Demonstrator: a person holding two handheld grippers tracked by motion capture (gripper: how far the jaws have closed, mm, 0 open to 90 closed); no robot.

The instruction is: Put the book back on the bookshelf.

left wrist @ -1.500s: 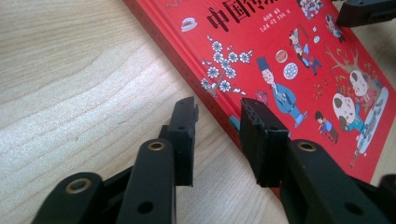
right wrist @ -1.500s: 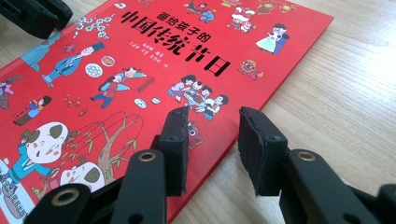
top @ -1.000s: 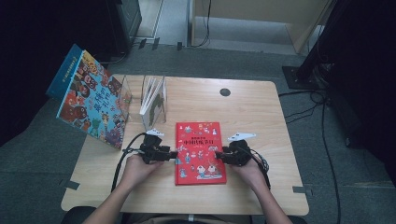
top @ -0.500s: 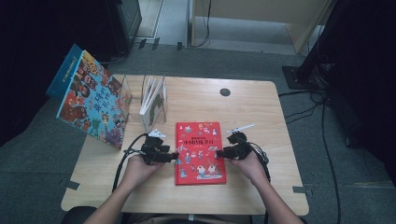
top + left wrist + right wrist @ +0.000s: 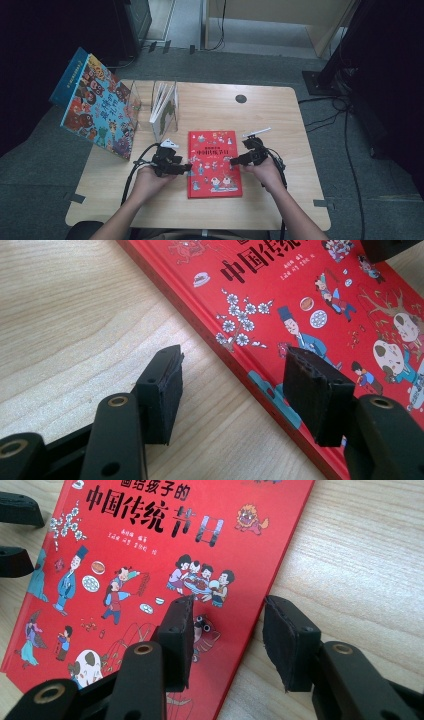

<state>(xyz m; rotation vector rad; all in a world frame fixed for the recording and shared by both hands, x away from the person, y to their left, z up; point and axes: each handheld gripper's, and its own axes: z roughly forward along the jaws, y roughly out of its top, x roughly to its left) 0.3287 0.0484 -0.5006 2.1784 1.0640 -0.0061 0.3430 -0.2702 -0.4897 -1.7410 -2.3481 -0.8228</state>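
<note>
The red book (image 5: 214, 163) lies flat near the table's (image 5: 280, 120) front edge, with the left gripper (image 5: 186, 169) and right gripper (image 5: 235, 161) each straddling a long edge, jaws parted and gripping nothing, seemingly poised to lift it.

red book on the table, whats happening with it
A person holds a gripper in each hand at the two long edges of the red book, which lies flat and closed on the wooden table. The left gripper straddles the book's left edge with its jaws open, one over the table, one over the cover. The right gripper does the same at the right edge, also open. Neither pinches the book yet. A clear book stand and a large colourful book stand at the table's left.
</note>
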